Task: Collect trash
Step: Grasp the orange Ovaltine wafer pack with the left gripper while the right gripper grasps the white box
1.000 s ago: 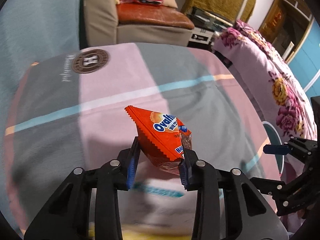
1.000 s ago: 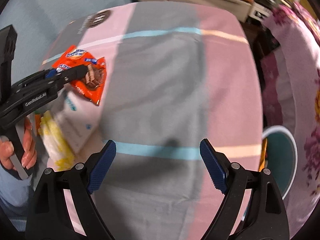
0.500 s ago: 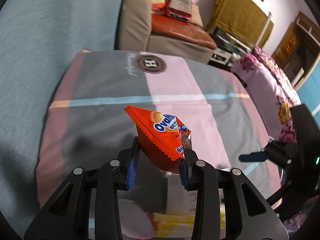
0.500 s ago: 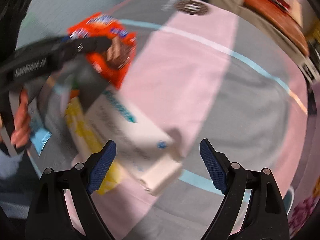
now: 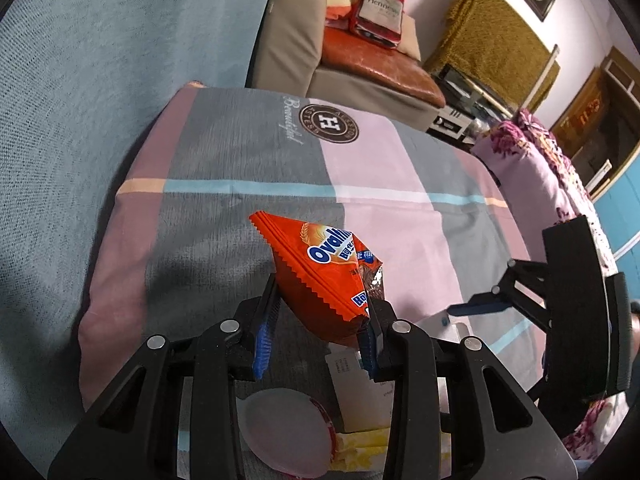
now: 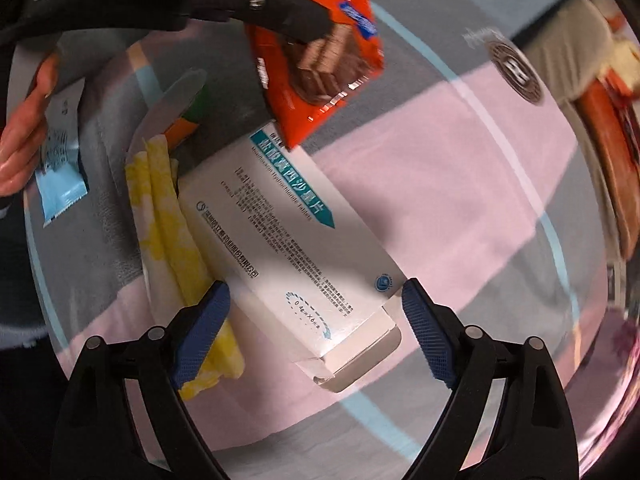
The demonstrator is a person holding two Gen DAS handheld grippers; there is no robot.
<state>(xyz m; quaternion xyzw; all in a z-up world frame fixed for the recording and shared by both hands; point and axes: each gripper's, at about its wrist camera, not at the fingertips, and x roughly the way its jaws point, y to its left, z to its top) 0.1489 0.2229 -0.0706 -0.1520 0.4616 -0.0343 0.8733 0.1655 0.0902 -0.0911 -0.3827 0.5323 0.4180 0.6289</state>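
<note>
My left gripper is shut on an orange Ovaltine wrapper and holds it above the bedspread; the wrapper also shows in the right wrist view. My right gripper is open, its fingers on either side of the near end of a white medicine box lying on the bedspread. A yellow-and-white crumpled paper lies beside the box on its left. A white round lid lies under the left gripper.
A striped pink, grey and blue bedspread covers the surface. A small blue packet lies at the left by the hand. A sofa stands beyond the far edge, a floral cover at the right.
The right gripper has moved in over the white box, which now lies between its open fingers. The left gripper has lifted and turned with the wrapper still in it.
</note>
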